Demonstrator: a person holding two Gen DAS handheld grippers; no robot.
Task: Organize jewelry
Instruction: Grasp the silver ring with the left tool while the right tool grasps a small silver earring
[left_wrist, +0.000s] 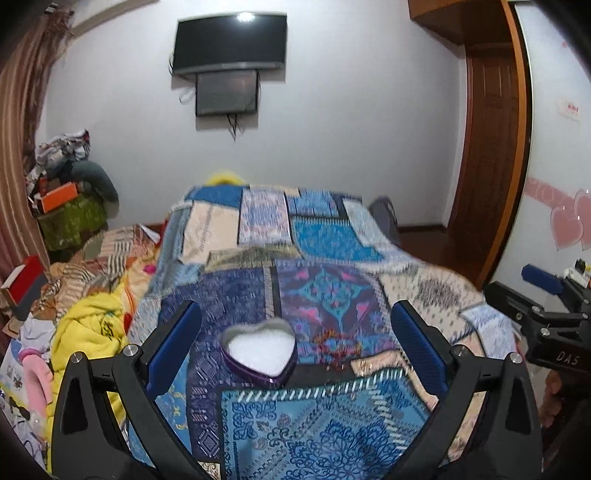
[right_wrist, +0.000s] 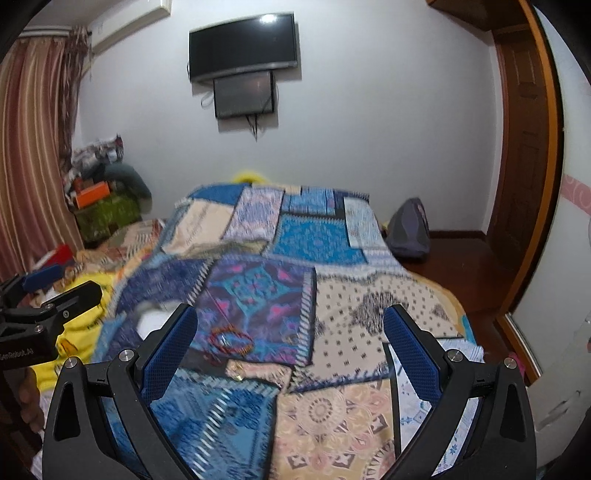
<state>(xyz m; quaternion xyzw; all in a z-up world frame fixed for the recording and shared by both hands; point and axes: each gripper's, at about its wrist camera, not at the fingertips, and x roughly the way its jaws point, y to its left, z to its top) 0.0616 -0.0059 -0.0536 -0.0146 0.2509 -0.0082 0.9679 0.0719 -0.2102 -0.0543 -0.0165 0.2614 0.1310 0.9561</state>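
Observation:
A heart-shaped purple tin (left_wrist: 260, 352) with a white lining sits open on the patchwork bedspread (left_wrist: 325, 417), just ahead of my left gripper (left_wrist: 295, 308) and between its open, empty fingers. To the tin's right lies a blurred red bead bracelet (left_wrist: 338, 347). In the right wrist view the red bracelet (right_wrist: 231, 339) lies on the cloth beside the left finger of my open, empty right gripper (right_wrist: 291, 310). A small gold piece (right_wrist: 238, 371) lies just nearer. The tin (right_wrist: 151, 321) peeks out behind that finger.
Yellow bedding (left_wrist: 88, 332) and heaped clothes crowd the bed's left side. A dark bag (right_wrist: 410, 229) sits on the wooden floor right of the bed, by the door (left_wrist: 491, 155). Two screens (left_wrist: 229, 40) hang on the far wall.

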